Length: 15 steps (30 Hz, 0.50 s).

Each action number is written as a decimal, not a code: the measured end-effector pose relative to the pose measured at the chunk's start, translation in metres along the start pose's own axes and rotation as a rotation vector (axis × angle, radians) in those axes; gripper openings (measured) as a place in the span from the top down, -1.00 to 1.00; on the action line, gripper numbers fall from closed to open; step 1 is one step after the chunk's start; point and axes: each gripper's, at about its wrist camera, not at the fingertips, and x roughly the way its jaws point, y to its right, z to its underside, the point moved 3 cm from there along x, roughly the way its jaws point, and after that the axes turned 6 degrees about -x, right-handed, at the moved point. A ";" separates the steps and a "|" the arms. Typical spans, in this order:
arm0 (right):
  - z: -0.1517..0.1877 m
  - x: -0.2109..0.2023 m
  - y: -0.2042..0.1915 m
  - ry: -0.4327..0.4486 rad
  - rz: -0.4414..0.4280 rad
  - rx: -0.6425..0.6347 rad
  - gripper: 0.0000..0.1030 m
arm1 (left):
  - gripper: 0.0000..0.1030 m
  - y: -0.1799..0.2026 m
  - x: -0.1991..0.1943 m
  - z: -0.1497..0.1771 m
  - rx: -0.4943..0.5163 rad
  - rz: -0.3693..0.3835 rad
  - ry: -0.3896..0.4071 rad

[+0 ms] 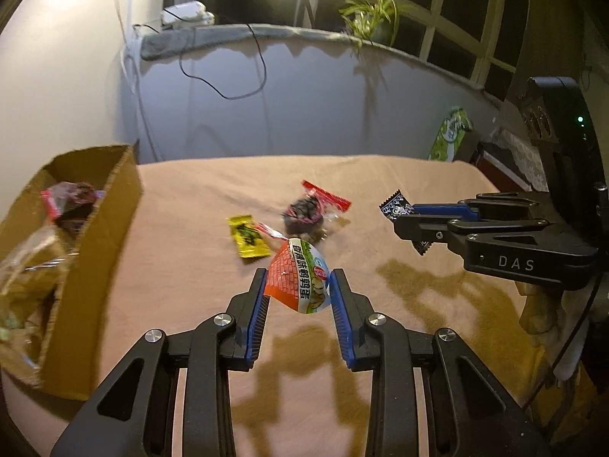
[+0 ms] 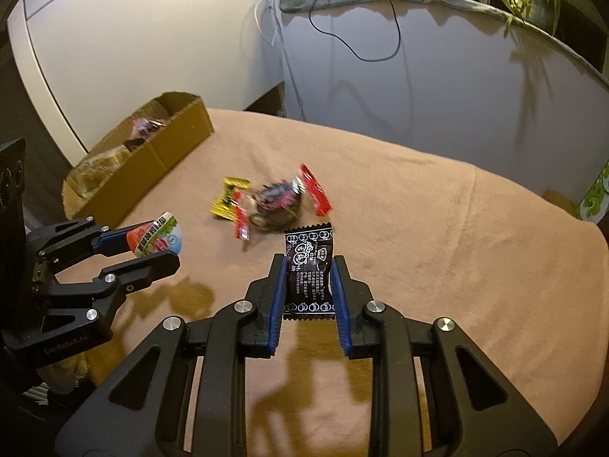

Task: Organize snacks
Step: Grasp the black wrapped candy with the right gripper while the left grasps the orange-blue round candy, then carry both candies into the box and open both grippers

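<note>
Crinkly foil, light and slippery: the left gripper [image 1: 298, 289] pinches the orange snack packet [image 1: 300, 280] mid-body, the right gripper [image 2: 309, 287] clamps the black sachet [image 2: 309, 266] likewise, both at lower centre.

Two close downward wrist views, shared table [image 1: 418, 175].

Black left gripper [image 1: 298, 285], blue ribbed pads, silver screws, right gripper [image 2: 308, 278] alike
</note>
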 end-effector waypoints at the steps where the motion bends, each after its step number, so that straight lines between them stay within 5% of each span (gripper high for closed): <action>1: -0.003 -0.001 -0.004 0.004 -0.004 -0.002 0.54 | 0.41 -0.003 -0.005 0.000 -0.005 -0.002 0.009; 15: -0.052 -0.006 -0.082 0.059 -0.059 -0.109 0.54 | 0.41 -0.060 -0.064 -0.007 -0.083 -0.072 0.121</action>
